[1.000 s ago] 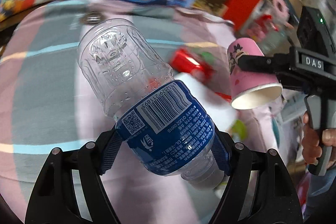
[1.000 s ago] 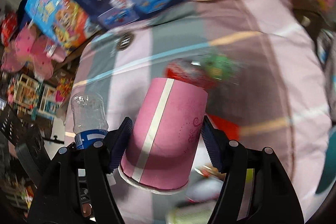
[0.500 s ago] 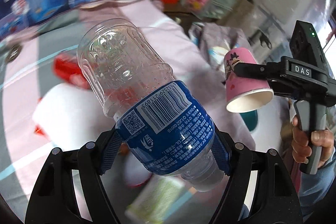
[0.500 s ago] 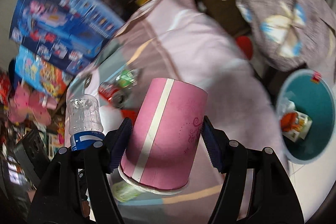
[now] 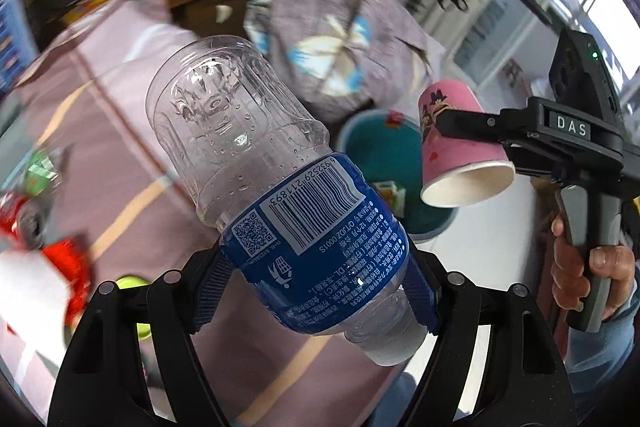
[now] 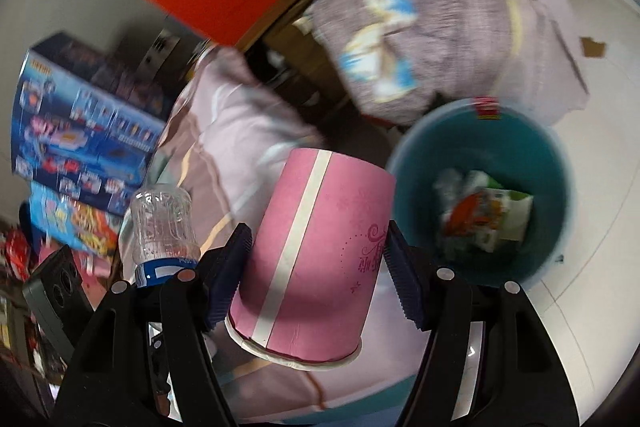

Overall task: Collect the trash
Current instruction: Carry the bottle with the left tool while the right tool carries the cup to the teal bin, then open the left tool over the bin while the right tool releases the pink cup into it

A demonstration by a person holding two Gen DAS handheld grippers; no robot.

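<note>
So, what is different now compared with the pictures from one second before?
Both grippers have swung away from the pink bedcover toward the teal bin, which was out of sight a second ago. Unchanged: the left gripper still grips the plastic bottle, and the right gripper still grips the pink paper cup; nothing was released.

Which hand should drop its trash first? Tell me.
Probably right: its tongs hold the pink paper cup right beside the teal bin; the left tongs' plastic bottle sits farther back.
</note>
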